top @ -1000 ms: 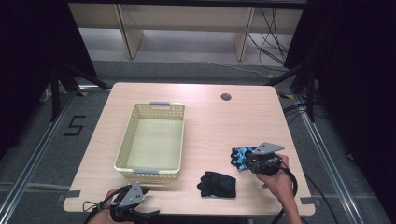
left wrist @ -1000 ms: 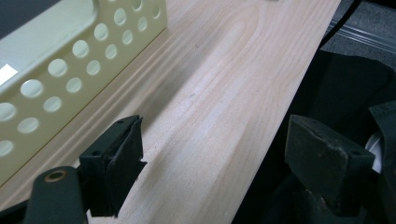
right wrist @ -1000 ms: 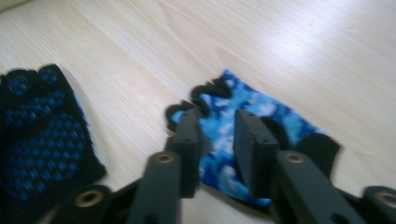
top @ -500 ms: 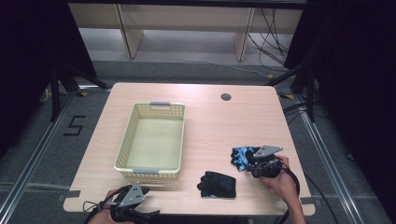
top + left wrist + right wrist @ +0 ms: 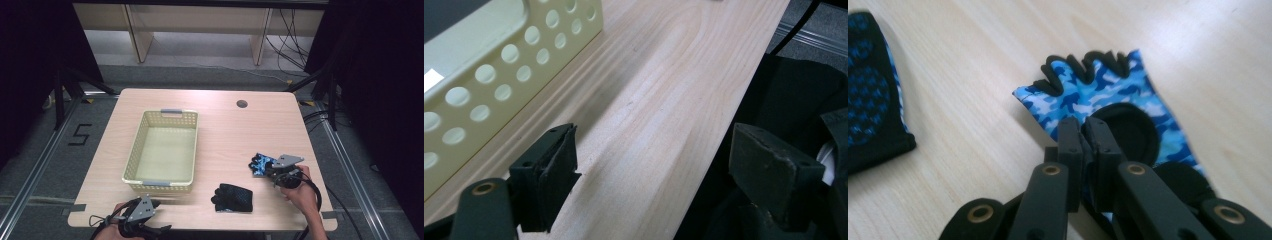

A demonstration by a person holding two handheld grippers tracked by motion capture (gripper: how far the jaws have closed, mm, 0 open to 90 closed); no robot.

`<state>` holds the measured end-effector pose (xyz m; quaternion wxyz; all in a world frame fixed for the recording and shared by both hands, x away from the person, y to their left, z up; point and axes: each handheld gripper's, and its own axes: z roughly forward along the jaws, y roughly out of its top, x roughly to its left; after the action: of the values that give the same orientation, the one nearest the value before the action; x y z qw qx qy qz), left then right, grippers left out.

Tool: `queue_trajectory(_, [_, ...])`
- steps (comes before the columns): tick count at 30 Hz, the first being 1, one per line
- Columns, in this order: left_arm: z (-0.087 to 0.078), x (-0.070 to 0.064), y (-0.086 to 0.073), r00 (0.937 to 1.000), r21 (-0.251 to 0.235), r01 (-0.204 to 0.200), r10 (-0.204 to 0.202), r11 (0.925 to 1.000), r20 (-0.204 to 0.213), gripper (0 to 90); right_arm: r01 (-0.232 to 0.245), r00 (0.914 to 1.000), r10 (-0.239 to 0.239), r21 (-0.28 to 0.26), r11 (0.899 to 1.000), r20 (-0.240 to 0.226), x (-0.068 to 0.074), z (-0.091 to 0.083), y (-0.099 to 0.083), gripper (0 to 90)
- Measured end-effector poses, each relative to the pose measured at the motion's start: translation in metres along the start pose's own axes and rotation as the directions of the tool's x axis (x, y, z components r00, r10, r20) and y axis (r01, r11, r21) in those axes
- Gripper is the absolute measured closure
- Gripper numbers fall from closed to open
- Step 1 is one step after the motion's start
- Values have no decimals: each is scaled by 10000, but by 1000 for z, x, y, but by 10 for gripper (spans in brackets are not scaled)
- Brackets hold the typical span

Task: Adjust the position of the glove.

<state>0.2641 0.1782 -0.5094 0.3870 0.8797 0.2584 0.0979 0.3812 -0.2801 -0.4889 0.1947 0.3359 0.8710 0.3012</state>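
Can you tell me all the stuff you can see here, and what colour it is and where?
Table: one, light wood, in the middle.
Basket: one, pale yellow with holes, on the table's left half.
Black glove: one, black, flat near the front edge.
Blue camouflage glove: one, blue with black trim, on the table's right side.
Hole: one, dark, round, near the far edge.
Left gripper: one, black, jaws apart, front left corner.
Right gripper: one, black, jaws shut on the blue camouflage glove.
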Motion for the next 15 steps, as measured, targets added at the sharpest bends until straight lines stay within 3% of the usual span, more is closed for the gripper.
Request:
queue_trajectory(1, [0,1,0,9998,123,-175,176,9998,-109,191,10,10000,-10,-104,9999,15,0,-3,1,872])
queue_trajectory(3, [0,1,0,9997,116,-161,162,9998,-160,191,-56,10000,57,-229,9997,17,-1,-6,3,872])
queue_trajectory(4, [-1,1,0,9994,114,-213,215,9997,-253,190,-165,9999,163,-604,9980,-31,-2,-13,7,873])
queue_trajectory(6, [-2,0,0,9996,58,-169,170,9998,-212,191,-28,10000,35,-834,9965,86,-3,-16,9,873])
queue_trajectory(9, [-2,0,0,9997,-3,-143,143,9999,-188,190,-405,9992,397,-1283,9909,-90,1,-27,17,873])
queue_trajectory(11, [-2,0,0,9997,-28,-96,96,9999,-210,190,-16,10000,9,-1632,9866,-40,7,-36,26,873])
queue_trajectory(13, [-2,1,0,9998,-32,-113,112,9999,-149,190,-73,9999,55,-1710,9852,-115,11,-39,30,873])
queue_trajectory(14, [-2,1,0,9999,-6,-97,97,10000,-83,189,221,9996,-256,-2030,9789,-143,18,-44,37,873])
queue_trajectory(15, [-2,1,0,9999,-6,-97,97,10000,-83,189,221,9996,-256,-2030,9789,-143,18,-44,37,873])
